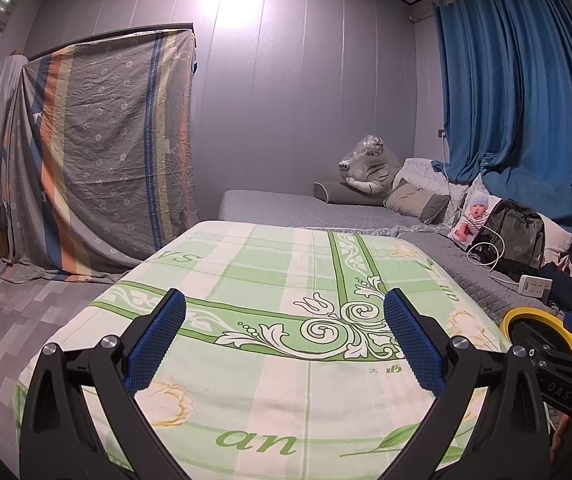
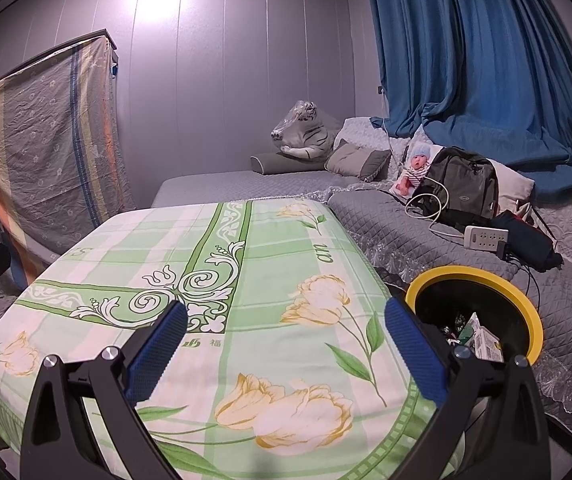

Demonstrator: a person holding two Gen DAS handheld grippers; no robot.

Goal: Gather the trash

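1. Green-checked cloth covers the bare tabletop [image 2: 246,280]; both the left gripper [image 1: 284,340] and right gripper [image 2: 286,344] hover wide apart, holding nothing.
2. Collected trash [image 2: 481,340] lies in the yellow-rimmed bin [image 2: 525,304] at four o'clock.
3. Judgement: scan for leftovers before finishing.
4. Only the right wrist view shows the bin's contents.

You could read "an" printed in green on the floral cloth [image 1: 254,360] and "DAS" on the right hand-held gripper [image 1: 557,394].
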